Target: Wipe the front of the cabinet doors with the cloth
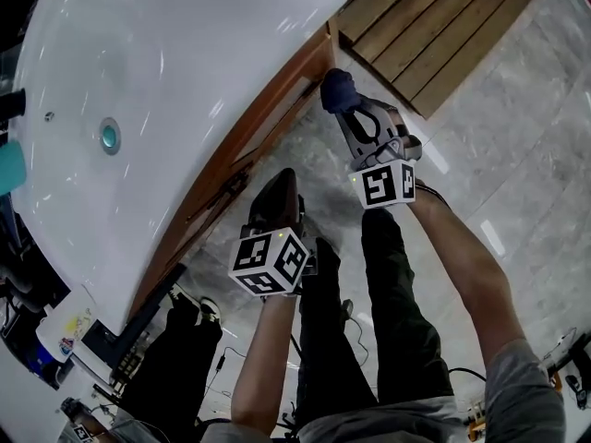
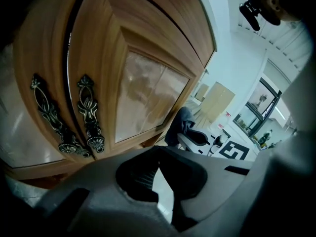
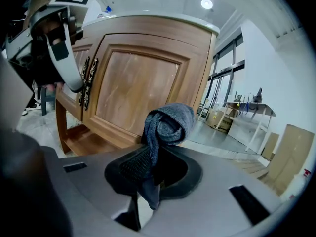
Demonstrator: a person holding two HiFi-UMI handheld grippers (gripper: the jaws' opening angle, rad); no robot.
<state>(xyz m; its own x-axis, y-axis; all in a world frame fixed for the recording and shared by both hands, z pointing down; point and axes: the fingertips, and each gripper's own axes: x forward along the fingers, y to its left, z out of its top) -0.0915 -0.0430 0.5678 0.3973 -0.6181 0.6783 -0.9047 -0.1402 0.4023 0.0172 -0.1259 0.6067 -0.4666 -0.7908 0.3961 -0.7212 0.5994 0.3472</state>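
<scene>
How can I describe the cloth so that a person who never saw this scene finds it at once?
Find the curved wooden cabinet under the white basin. In front of its doors, the right gripper pinches a bunched dark blue-grey cloth. It is the only soft thing there; the left gripper holds nothing.

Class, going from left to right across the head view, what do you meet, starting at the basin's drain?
Drain → left gripper, jaws together → right gripper, jaws shut on the cloth.
</scene>
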